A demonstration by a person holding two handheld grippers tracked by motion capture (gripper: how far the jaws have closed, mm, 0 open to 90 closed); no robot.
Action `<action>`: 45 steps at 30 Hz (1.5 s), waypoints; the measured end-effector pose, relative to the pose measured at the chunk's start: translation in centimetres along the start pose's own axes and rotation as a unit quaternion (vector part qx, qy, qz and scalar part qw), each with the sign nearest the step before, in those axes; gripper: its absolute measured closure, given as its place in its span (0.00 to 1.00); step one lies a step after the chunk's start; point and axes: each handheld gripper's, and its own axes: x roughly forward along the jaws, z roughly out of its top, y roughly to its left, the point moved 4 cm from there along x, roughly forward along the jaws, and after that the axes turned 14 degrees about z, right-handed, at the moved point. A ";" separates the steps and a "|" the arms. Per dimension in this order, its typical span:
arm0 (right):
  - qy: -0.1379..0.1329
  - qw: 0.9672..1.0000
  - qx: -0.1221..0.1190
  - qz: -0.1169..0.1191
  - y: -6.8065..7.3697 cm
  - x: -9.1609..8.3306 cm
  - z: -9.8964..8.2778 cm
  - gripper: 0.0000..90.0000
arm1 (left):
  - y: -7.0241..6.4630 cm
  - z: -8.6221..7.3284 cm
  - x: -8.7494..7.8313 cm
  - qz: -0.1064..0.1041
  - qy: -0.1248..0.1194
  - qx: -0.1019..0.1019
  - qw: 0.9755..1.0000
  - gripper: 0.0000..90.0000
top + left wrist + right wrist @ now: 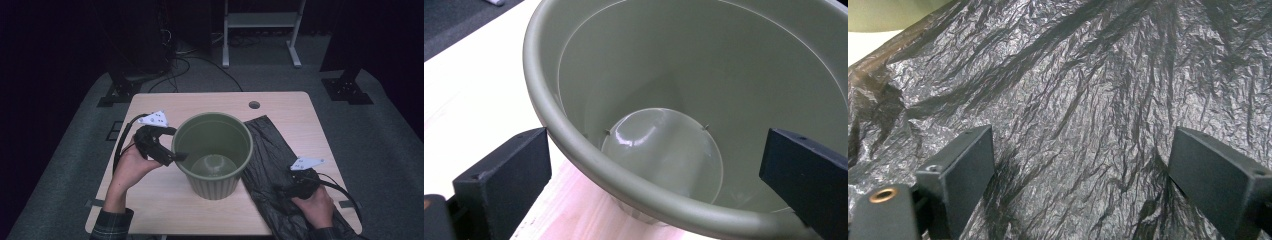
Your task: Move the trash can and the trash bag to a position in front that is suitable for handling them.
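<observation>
Bin rim [589, 165] betw. open left gripper [659, 175] jaws; right gripper [1078, 175] open over bag [1073, 90].

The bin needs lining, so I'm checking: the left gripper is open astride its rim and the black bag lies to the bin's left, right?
No. The black bag lies to the right of the bin, as the high view shows. The left gripper is open astride the rim.

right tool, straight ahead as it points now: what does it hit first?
Most likely the black plastic bag: the right tool has its jaws open and aimed at the crinkled sheet lying flat on the table. How near it is, I cannot tell.
</observation>
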 end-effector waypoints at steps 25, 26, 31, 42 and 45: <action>0.000 1.000 0.000 0.000 0.0 0.0 0.0 0.11 | 0.3 -0.1 -5.5 0.035 -0.060 -0.019 0.997 0.00; 0.000 1.000 0.000 0.000 0.0 0.0 0.0 0.11 | 0.2 -0.4 -5.7 0.038 -0.060 -0.020 0.997 0.00; 0.000 1.000 0.000 0.000 0.0 0.0 0.0 0.11 | -0.3 -2.1 -6.3 0.054 -0.055 -0.023 0.997 0.00; 0.000 1.000 0.000 0.000 0.0 0.0 0.0 0.11 | -1.3 -5.1 -4.9 0.070 -0.038 -0.019 0.997 0.00; 0.000 1.000 0.000 0.000 0.0 0.0 0.0 0.11 | -1.5 -5.9 -4.2 0.069 -0.033 -0.022 0.997 0.00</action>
